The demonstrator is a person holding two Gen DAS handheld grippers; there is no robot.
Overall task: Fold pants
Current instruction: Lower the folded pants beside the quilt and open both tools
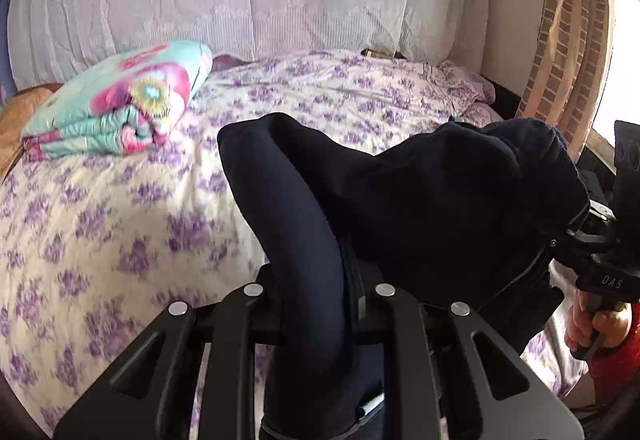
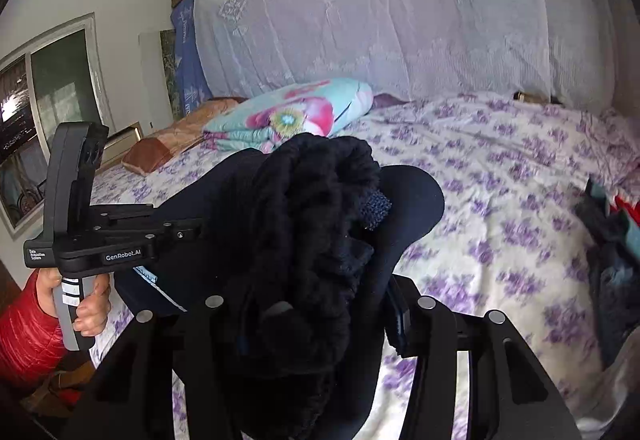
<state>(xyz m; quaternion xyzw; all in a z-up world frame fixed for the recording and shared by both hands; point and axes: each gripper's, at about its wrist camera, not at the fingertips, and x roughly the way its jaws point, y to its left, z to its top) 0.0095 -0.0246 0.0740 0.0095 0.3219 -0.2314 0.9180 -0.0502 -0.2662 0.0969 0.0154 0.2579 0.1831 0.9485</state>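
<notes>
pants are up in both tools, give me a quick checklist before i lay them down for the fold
1. Left tool clamped on the pants: ok.
2. Right tool gripping the fleecy end: ok, thick fabric fills it.
3. Pants lifted off the bedspread: cannot tell, lower part hidden.
4. Landing space on the bed: ok, open ahead.
5. Folded quilt out of the way: ok, far side.
6. Pants flat, untwisted: not ok, bunched.

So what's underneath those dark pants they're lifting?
Under the pants lies the purple-flowered bedsheet, showing on all sides. The patch straight below them is covered, so anything lying there cannot be seen.
</notes>
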